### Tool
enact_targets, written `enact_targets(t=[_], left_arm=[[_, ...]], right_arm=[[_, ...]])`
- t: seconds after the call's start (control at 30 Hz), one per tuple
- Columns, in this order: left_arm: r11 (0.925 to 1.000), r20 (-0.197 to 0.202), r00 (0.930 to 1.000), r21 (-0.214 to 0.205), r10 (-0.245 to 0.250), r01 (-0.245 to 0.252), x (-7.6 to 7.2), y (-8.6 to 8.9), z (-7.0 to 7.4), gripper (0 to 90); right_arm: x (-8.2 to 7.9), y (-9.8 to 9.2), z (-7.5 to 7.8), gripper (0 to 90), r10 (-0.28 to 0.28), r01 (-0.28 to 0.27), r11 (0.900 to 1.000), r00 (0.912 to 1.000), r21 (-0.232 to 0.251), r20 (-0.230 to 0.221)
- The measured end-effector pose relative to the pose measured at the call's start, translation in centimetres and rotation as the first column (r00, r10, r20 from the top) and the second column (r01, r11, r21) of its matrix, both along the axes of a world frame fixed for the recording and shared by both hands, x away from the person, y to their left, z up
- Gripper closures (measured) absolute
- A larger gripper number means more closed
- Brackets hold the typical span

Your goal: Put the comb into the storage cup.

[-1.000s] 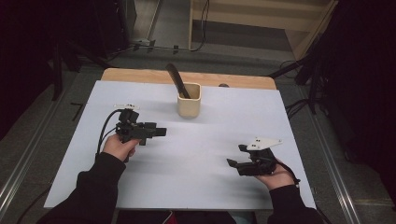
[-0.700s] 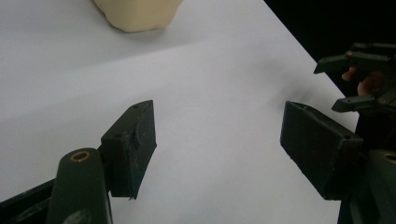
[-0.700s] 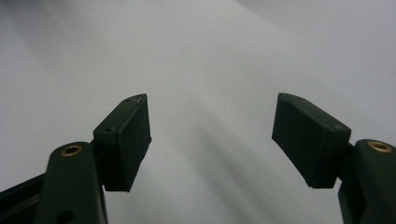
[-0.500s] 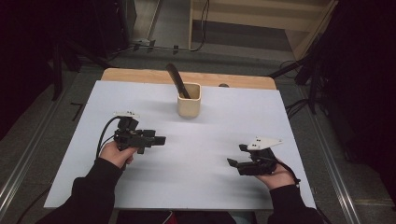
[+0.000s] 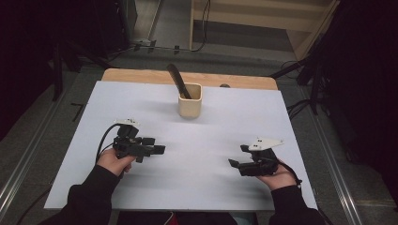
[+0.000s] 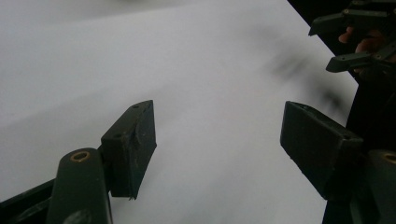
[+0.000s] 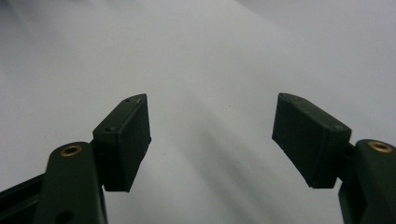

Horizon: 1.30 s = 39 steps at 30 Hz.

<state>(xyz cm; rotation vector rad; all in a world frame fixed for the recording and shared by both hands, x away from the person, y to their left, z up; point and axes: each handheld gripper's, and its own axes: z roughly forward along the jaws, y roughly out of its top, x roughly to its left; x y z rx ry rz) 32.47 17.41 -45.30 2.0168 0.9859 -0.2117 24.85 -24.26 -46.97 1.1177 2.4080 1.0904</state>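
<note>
While both grippers hang over bare white sheet, nothing lies between either pair of fingers. Left gripper (image 5: 157,150) sits in the lower left of the high view, held in the person's left hand (image 5: 115,161), its fingers pointing toward the frame's right. In the left gripper view its two black fingers (image 6: 130,144) stand well apart with plain white surface showing between them; the other gripper appears at that view's upper right corner. Right gripper (image 5: 236,156) sits in the lower right of the high view, held in the right hand (image 5: 277,176), fingers pointing toward the frame's left, a grey three-cornered plate (image 5: 266,142) on top. In the right gripper view its fingers (image 7: 123,140) are likewise spread wide, gripping nothing, with white surface beyond them. The two grippers face each other, well apart, across the lower middle of the sheet.

Nearest object is a cream-coloured cup (image 5: 190,101), upright in the upper centre of the high view, well apart from both grippers. A dark utensil (image 5: 177,80) stands in it, leaning toward the upper left; its exact kind cannot be told. A cable (image 5: 104,138) loops from the left gripper. The worktop (image 5: 202,183) is covered by the white sheet, with a wooden edge (image 5: 141,75) exposed along the far side.
</note>
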Motion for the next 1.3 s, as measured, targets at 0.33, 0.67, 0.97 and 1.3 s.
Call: enact_targets(t=[0.33, 0.67, 0.97, 1.3], left_arm=[[0.9997, -0.010, 0.9999, 0.019, -0.013, 0.014, -0.9, 0.6, -0.5, 27.3], [0.9991, -0.008, 0.9997, 0.037, -0.022, 0.022, -1.8, 1.2, -0.5, 27.3], [0.9987, -0.005, 0.9998, 0.048, -0.019, 0.019, -2.3, 1.8, -0.5, 27.3], [0.9979, -0.004, 0.9999, 0.064, -0.010, 0.011, -2.9, 2.7, -0.6, 27.3]], right_arm=[[0.0, 0.0, 0.0, 25.9, -0.005, 0.005, 1.0000, 1.0000, -0.004, -0.002], [0.0, -0.1, -0.1, 25.9, -0.006, 0.006, 1.0000, 1.0000, -0.005, -0.007], [0.0, -0.1, -0.1, 25.9, -0.008, 0.008, 0.9999, 0.9999, -0.008, -0.013], [0.0, 0.0, -0.2, 25.9, -0.007, 0.007, 0.9999, 0.9998, -0.008, -0.017]])
